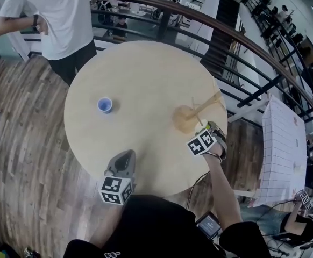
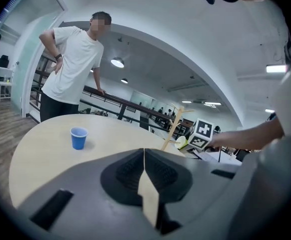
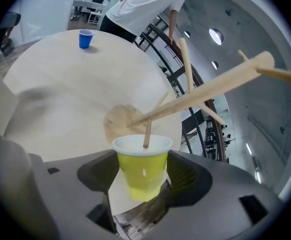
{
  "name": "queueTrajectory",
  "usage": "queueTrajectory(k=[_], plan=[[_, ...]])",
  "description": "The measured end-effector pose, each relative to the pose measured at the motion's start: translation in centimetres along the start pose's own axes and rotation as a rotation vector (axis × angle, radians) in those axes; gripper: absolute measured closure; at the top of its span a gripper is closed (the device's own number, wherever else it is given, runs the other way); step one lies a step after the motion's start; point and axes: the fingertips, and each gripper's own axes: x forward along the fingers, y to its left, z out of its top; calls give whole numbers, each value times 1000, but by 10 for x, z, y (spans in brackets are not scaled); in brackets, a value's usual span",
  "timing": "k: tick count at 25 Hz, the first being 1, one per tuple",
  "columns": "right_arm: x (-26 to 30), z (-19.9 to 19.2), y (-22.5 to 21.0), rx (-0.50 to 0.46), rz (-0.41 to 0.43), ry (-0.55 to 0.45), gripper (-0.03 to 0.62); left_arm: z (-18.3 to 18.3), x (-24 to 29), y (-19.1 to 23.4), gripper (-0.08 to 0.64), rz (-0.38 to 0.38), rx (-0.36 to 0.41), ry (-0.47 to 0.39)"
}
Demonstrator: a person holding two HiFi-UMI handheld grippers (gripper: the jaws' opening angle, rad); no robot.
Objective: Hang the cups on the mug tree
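A wooden mug tree stands on its round base at the right side of the round table. My right gripper is shut on a yellow cup, held mouth-first against the tree, and the tip of one peg sits inside the cup's mouth. In the head view this gripper is just in front of the tree. A blue cup stands upright at the table's left. My left gripper is shut on nothing above the near table edge, its pads pressed together.
A person in a white shirt stands at the table's far left edge. A curved dark railing runs behind and to the right of the table. A white table stands at the right, on wood flooring.
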Motion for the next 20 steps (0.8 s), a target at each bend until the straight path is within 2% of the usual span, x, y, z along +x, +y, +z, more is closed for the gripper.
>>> queueTrajectory(k=[8,16,20], plan=[[19,31,3,-211,-56,52,291,-7,-5,10,548,13,-19,9],[42,36,16,-299,-49,127,290,-17,-15,21,548,44,-59,23],[43,41,19,-307,-67,120,285,-11,-18,28,548,45,-75,4]])
